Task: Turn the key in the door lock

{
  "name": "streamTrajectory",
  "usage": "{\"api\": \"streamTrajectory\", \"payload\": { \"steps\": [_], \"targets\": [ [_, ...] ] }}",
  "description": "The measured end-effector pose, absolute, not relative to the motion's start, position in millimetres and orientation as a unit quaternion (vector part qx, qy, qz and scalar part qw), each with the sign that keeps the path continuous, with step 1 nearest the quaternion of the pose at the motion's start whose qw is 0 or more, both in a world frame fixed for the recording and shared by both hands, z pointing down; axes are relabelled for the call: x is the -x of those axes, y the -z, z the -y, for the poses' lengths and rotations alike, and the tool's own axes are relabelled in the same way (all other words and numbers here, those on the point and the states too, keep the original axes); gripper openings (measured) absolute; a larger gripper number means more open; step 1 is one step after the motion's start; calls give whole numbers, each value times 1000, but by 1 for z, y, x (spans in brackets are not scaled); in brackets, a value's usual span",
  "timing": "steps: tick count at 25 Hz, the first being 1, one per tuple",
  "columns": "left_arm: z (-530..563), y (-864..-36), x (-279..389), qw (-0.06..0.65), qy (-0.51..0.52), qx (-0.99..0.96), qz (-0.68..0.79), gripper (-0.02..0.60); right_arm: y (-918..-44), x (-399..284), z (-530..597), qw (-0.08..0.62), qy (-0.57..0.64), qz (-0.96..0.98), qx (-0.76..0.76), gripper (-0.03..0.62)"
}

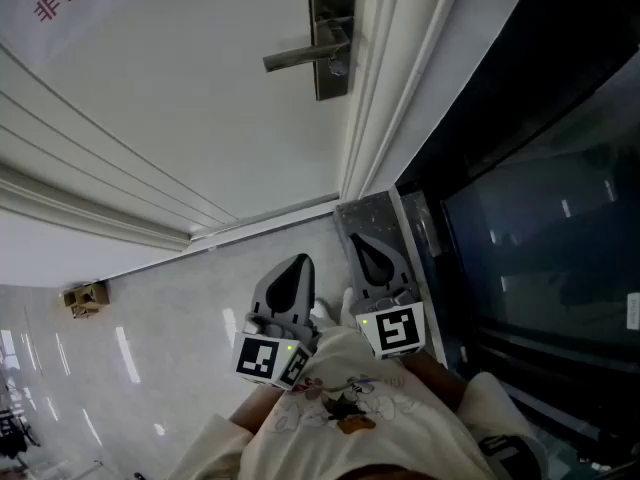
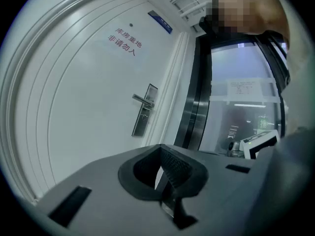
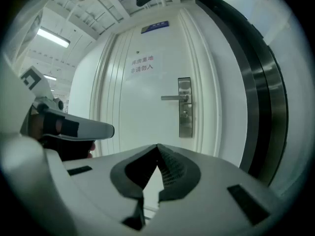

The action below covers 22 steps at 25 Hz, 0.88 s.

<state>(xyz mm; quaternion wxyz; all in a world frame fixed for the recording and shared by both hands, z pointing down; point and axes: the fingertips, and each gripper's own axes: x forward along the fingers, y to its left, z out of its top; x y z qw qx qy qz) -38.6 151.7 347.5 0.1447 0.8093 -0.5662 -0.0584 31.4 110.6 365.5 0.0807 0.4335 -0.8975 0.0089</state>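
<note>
The person stands facing a closed white door (image 1: 180,118), holding both grippers low and close to the body, well apart from it. The left gripper (image 1: 297,265) has its jaws pressed together at the tips with nothing between them, as the left gripper view (image 2: 160,149) shows. The right gripper (image 1: 367,248) is pressed together in the same way and also holds nothing (image 3: 157,147). The two sit side by side, their marker cubes (image 1: 265,358) nearest the person's light sleeves (image 1: 350,408).

The door lock (image 1: 332,28) is a tall metal plate near the door's right edge. A lever handle (image 1: 300,58) sticks out from it towards the left. The keyhole (image 1: 338,67) sits just under the lever, too small to show detail. In the right gripper view the lock (image 3: 184,107) stands straight ahead, above the jaws.

Red lettering (image 3: 142,64) is printed on the door, with a blue plate (image 3: 154,27) above it. A dark glass panel (image 1: 540,228) adjoins the frame on the right, and a small brown object (image 1: 86,298) lies on the glossy floor (image 1: 160,308)
</note>
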Motion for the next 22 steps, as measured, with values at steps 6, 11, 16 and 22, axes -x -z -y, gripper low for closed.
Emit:
{"api": "streamTrajectory", "payload": {
  "steps": [6, 11, 16, 22],
  "targets": [
    [-152, -343, 19, 145, 44, -812, 564, 5, -364, -49, -113, 79, -22, 898, -432, 6],
    [-144, -340, 10, 140, 42, -811, 567, 5, -361, -56, -106, 72, -26, 900, -429, 6],
    [-136, -340, 5, 138, 42, -804, 577, 5, -345, -59, -95, 37, -28, 909, -414, 6],
    [-115, -351, 8, 151, 43, -792, 590, 5, -330, -52, -60, 39, 22, 912, -408, 9]
  ]
}}
